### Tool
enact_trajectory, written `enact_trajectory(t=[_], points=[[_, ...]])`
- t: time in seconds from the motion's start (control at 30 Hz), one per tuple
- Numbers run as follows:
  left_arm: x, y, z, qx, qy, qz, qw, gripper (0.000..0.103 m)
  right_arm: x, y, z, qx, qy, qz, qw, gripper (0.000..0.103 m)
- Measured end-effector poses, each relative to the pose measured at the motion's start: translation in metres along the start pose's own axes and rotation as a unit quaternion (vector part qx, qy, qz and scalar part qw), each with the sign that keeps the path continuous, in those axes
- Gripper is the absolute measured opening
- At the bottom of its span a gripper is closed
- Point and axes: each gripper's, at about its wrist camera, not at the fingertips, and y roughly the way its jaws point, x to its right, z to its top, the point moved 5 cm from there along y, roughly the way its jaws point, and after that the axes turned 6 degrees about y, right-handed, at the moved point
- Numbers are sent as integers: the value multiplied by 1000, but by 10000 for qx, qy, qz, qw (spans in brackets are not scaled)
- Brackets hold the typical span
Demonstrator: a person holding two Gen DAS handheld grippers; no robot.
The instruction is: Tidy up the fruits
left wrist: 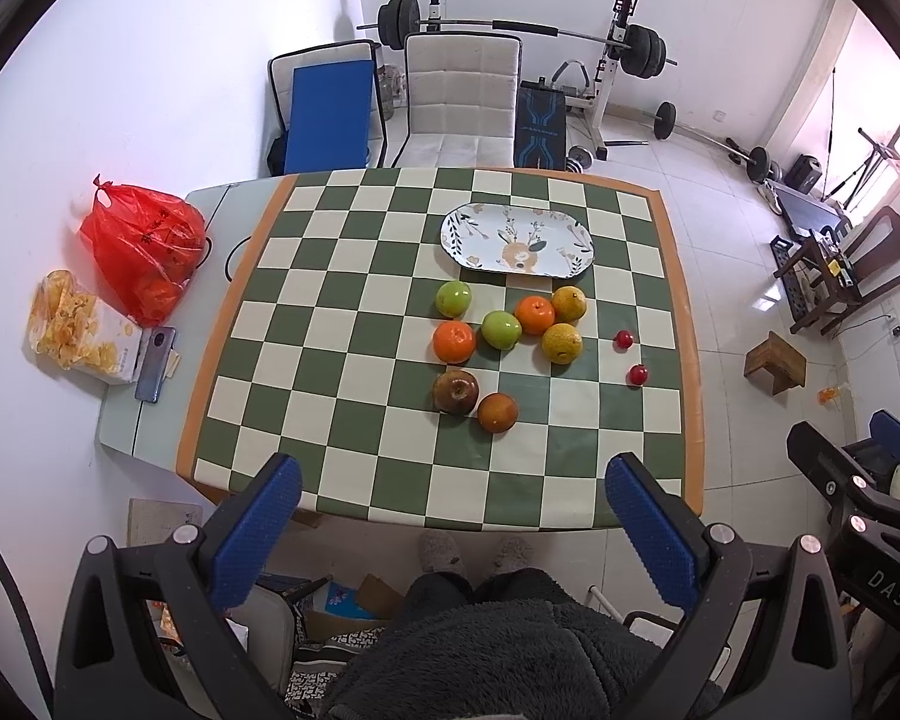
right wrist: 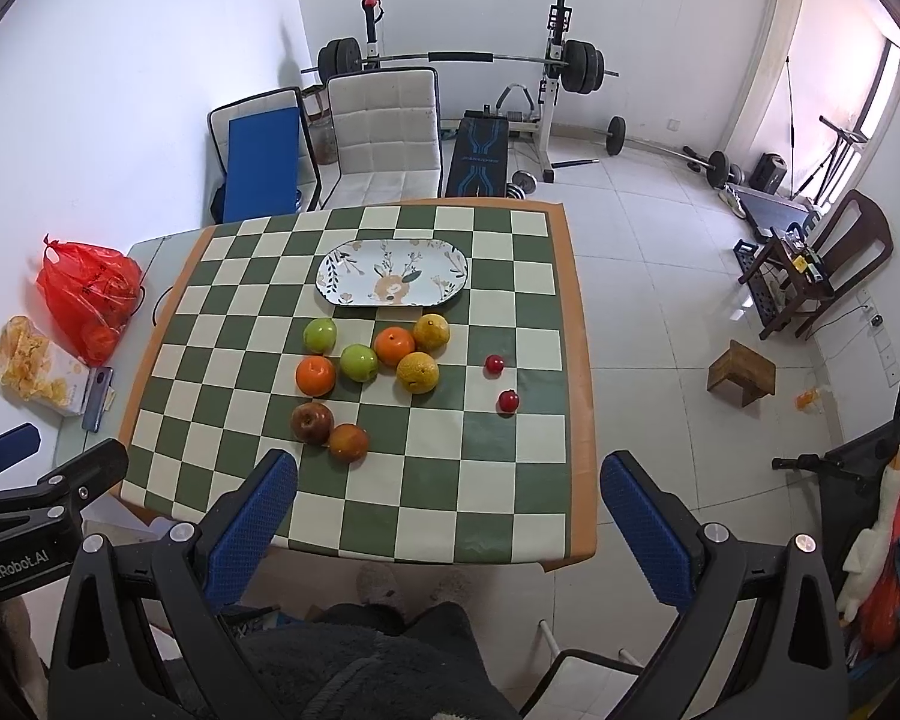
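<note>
Green-and-cream chequered bench (left wrist: pixel 354 300) carries loose fruits (left wrist: pixel 501 330) clustered just before the empty floral oval plate (left wrist: pixel 516 240), their likely destination; left tongs (left wrist: pixel 453 504) and right tongs (right wrist: pixel 447 498) hover agape, holding nothing.

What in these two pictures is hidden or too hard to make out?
- Red bag: both views, the wrinkled plastic blurs its contents; only orange shapes show.
- Bag's print: too small to read.
- Two small red fruits: too small to tell their kind.
- Person: only a dark fleece lap and slippers show; the lower edge and the fingers cut off the rest.
- Under the table: hidden by the checked cloth.
</note>
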Motion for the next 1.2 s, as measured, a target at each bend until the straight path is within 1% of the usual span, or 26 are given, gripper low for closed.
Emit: enact_trajectory(t=[0.57,0.67,0.8,1.2], points=[[0,0,0,11,-21,-12,10000,103,2,3,4,11,-20,-51,10000,103],[0,0,0,-10,-26,-20,10000,103,7,5,7,33,-15,-68,10000,103],[11,1,1,-9,-21,-29,10000,103,9,6,9,26,-17,-70,10000,103],[10,1,2,2,-27,-40,10000,103,9,5,11,37,-22,-82,10000,103]])
